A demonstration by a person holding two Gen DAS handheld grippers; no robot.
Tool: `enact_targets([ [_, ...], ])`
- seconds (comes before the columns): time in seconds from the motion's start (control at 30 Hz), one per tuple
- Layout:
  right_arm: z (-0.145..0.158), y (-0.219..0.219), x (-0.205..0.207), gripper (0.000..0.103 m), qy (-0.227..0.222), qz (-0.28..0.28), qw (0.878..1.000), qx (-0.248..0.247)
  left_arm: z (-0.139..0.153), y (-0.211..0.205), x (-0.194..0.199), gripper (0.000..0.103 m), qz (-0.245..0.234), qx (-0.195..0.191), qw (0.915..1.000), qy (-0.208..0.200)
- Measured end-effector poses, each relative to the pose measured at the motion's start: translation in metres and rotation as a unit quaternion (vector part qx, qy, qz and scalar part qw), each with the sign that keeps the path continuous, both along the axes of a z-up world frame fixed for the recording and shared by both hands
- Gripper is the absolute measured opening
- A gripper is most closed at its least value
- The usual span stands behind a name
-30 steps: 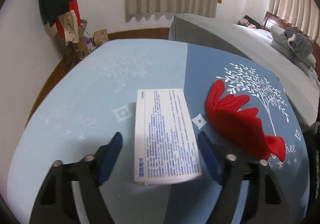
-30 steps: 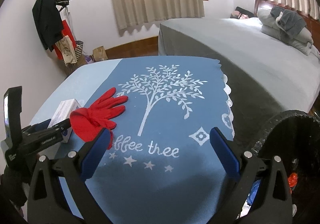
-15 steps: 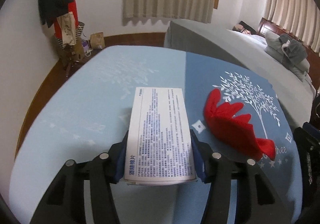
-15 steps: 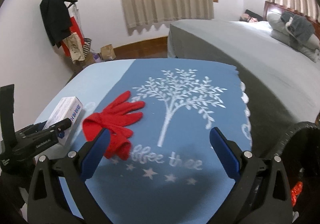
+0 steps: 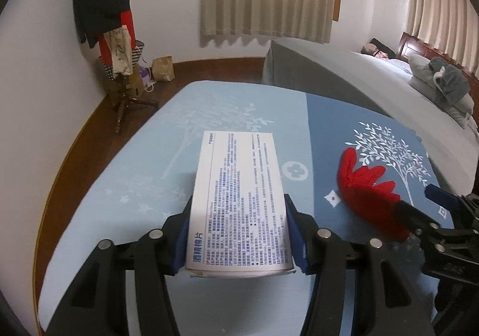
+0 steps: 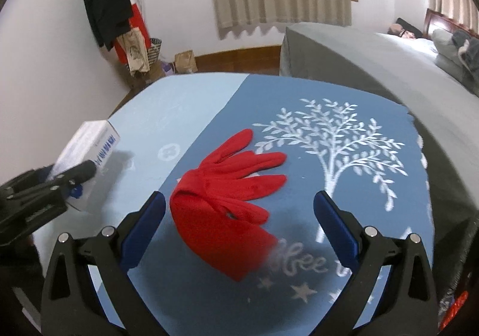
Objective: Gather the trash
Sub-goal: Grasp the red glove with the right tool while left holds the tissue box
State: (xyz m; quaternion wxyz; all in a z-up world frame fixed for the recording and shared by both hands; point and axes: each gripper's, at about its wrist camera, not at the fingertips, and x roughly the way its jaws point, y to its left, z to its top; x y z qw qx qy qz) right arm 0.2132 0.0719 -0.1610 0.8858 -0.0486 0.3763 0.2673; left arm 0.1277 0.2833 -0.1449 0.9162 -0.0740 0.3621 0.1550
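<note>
My left gripper [image 5: 238,234] is shut on a white box [image 5: 239,201] printed with blue text and holds it just above the blue tablecloth [image 5: 149,186]. The box also shows at the left of the right wrist view [image 6: 86,153]. A pair of red gloves [image 6: 230,189] lies on the cloth. My right gripper [image 6: 239,225] is open, its jaws standing either side of the gloves' cuff end. The gloves show to the right in the left wrist view [image 5: 368,192].
A black trash bag's rim [image 6: 458,261] sits at the table's right edge. A grey-covered bed [image 5: 374,84] stands behind the table. A coat rack [image 5: 119,45] with clothes and a paper bag [image 5: 163,69] stand by the far wall.
My left gripper closed on the white box and raised it off the cloth. My right gripper moved left until its open jaws framed the red gloves.
</note>
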Motion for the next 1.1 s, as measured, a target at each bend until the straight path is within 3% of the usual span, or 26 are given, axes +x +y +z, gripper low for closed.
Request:
enact_targets([
  [0.2, -0.014, 0.013, 0.011, 0.075, 0.025, 0.006, 1.000, -0.015, -0.001, 0.006, -0.005, 0.054, 0.008, -0.006, 1.0000, 0.001],
  [0.3, -0.018, 0.015, 0.012, 0.056, 0.039, 0.014, 0.999, -0.015, -0.001, 0.006, -0.006, 0.055, 0.006, -0.007, 1.0000, 0.000],
  [0.47, -0.015, 0.016, 0.009, 0.016, 0.044, 0.034, 0.998, -0.012, 0.001, 0.002, -0.007, 0.055, 0.001, -0.007, 1.0000, -0.001],
  [0.57, -0.009, 0.014, 0.005, 0.005, 0.043, 0.042, 0.998, 0.000, 0.002, -0.001, -0.007, 0.055, -0.002, -0.007, 1.0000, -0.002],
  [1.1, 0.048, -0.037, -0.018, 0.004, 0.012, 0.022, 0.997, 0.068, 0.028, -0.038, -0.010, 0.055, -0.035, 0.000, 0.9992, -0.019],
])
